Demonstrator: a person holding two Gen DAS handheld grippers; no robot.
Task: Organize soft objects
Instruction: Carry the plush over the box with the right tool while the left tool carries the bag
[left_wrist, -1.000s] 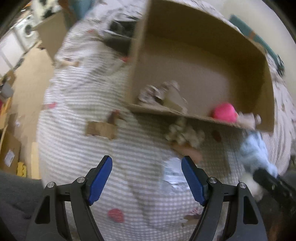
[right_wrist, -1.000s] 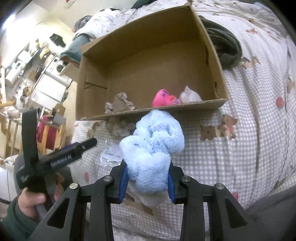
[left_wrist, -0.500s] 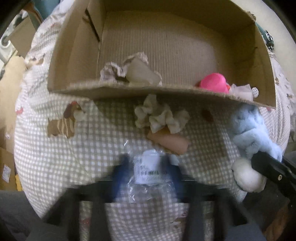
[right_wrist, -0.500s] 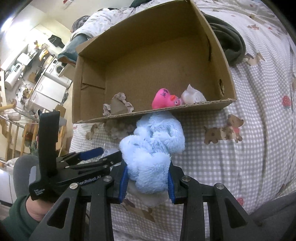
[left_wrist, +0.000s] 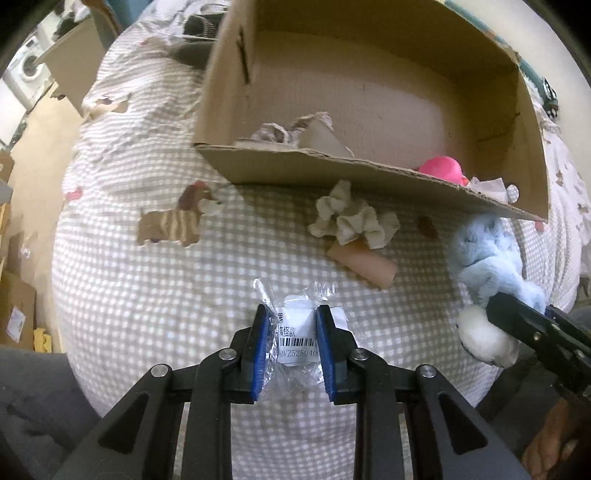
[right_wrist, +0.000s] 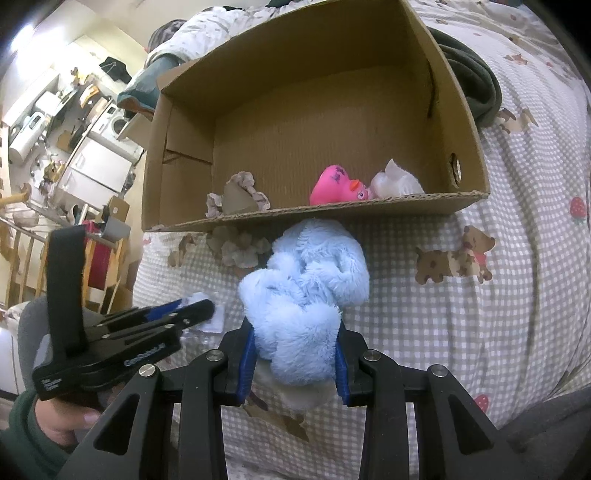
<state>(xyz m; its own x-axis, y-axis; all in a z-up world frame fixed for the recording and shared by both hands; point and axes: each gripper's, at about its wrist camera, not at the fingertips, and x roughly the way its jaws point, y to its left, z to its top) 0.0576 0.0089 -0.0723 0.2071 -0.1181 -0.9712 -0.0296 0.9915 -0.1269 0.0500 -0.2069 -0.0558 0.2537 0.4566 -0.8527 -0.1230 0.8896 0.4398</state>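
My left gripper (left_wrist: 293, 328) is shut on a clear plastic packet with a white barcode label (left_wrist: 297, 334) lying on the checked bedspread. My right gripper (right_wrist: 295, 356) is shut on a fluffy light-blue plush toy (right_wrist: 304, 284), which also shows in the left wrist view (left_wrist: 484, 254). An open cardboard box (right_wrist: 465, 122) stands just beyond, holding a pink rubber duck (right_wrist: 334, 184), a white soft item (right_wrist: 397, 182) and a grey ruffled scrunchie (right_wrist: 240, 194). A beige scrunchie (left_wrist: 351, 218) and a pink tube (left_wrist: 364, 266) lie before the box.
The checked bedspread with dog prints (left_wrist: 166, 221) covers the bed. A dark garment (right_wrist: 476, 85) lies right of the box. The bed's left edge drops to a floor with cardboard boxes (left_wrist: 14, 314). Appliances and shelves (right_wrist: 74, 147) stand at far left.
My left gripper has moved to the plastic packet and closed on it; it was open a second ago. My right gripper still holds the blue plush, slightly closer to the box.
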